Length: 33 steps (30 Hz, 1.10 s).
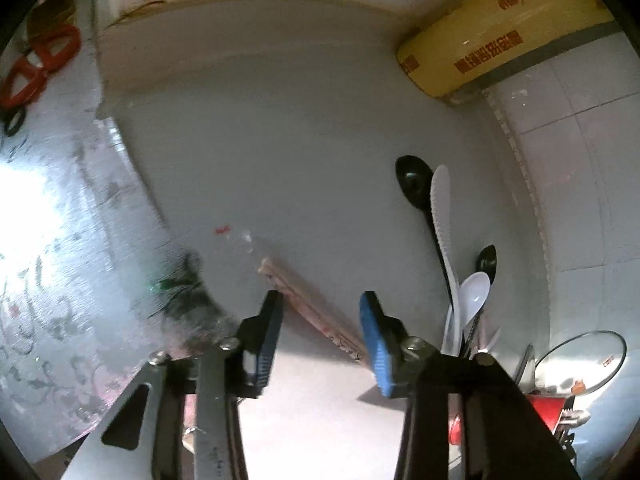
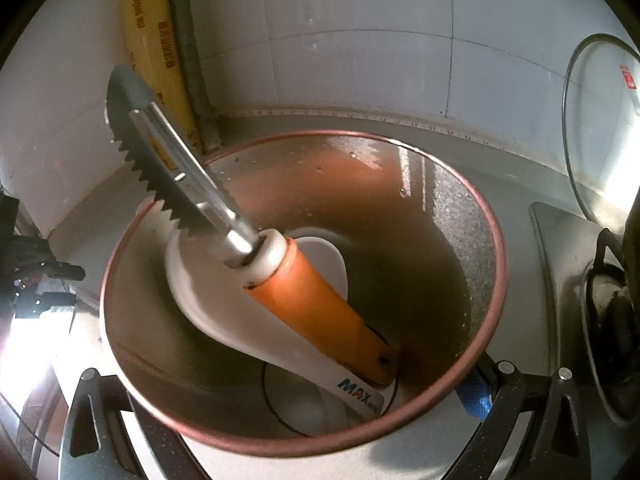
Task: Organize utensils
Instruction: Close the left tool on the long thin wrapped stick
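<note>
"MAX" on white spatula point(image 2: 224, 300) (partly cut).

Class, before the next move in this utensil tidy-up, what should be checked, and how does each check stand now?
1. Left gripper jaws astride the stick: ok.
2. Pads pressing the stick: not ok, a gap shows.
3. Peeler and spoon inside the cup: ok.
4. Right gripper grip on the cup: one pad is hidden, cannot tell.
</note>
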### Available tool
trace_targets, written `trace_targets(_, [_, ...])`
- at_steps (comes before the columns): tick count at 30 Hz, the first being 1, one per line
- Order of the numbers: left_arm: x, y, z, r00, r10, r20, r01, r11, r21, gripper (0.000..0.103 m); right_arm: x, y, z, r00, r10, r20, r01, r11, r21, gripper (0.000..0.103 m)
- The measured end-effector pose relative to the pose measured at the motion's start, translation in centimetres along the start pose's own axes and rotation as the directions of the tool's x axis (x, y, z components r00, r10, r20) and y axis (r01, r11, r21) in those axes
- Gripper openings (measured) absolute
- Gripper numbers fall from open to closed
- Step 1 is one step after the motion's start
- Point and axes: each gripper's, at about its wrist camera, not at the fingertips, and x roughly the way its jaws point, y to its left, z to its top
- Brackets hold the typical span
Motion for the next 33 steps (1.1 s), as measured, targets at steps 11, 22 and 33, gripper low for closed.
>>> trace_targets(11, [2.9, -5.4, 3.0, 0.985, 0.171, -0.007, -0.169, 0.977, 0.134, 0.032, 0.3, -0.2, 0.1, 1.000, 0.001, -0.005, -0.001, 1.000, 0.004, 0.103])
trace_targets(22, [5.1, -8.8, 3.7, 0.961, 0.269, 0.069, -0.277, 0.939, 0.203, 0.010, 0.6, -0.6, 0.2, 1.000, 0.004, -0.005, -0.004, 1.000, 0.017, 0.103])
trace_targets(33, [3.6, -6.5, 2.5, 0.984, 0.067, 0.165, -0.084, 0.991, 0.101, 0.007, 0.5, -0.5, 0.1, 1.000, -0.002, -0.002, 0.002, 1.000, 0.006, 0.103])
